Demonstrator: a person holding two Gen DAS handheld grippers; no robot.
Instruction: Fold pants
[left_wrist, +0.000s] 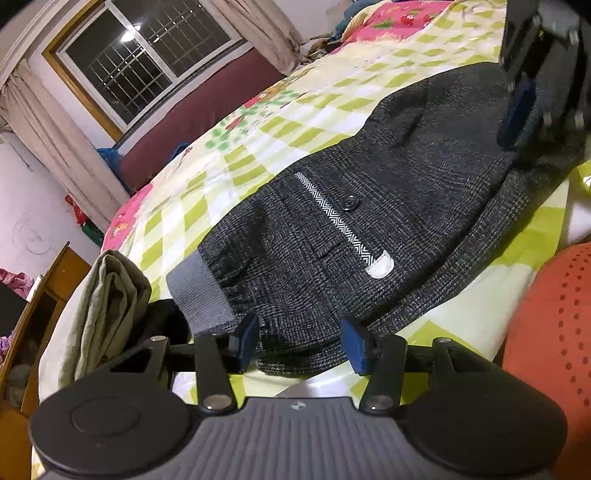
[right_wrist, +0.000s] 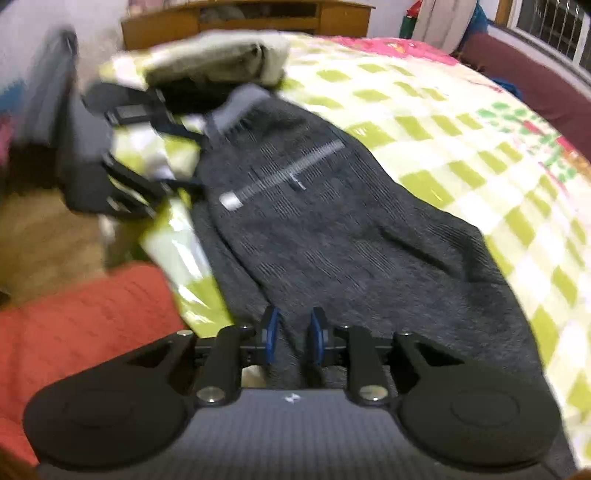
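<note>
Left black two-finger gripper (left_wrist: 301, 341) spread wide over cuffed hem end of dark grey checked wool pants (left_wrist: 369, 206), pads not pressing cloth. Right gripper (right_wrist: 293, 338) narrowed, cloth between pads (pinch unclear, blurred). Pants lie flat on green-checked quilt (left_wrist: 258, 147), beside folded beige garment (left_wrist: 107, 295).

I am at a bed (left_wrist: 436, 44) covered with a green-and-white checked quilt. Behind it, a barred window (left_wrist: 144, 62) is dark, reflecting a ceiling lamp, with beige curtains (left_wrist: 48, 147) at both sides. A wooden cabinet (right_wrist: 243, 18) stands against the white wall (left_wrist: 29, 206)
</note>
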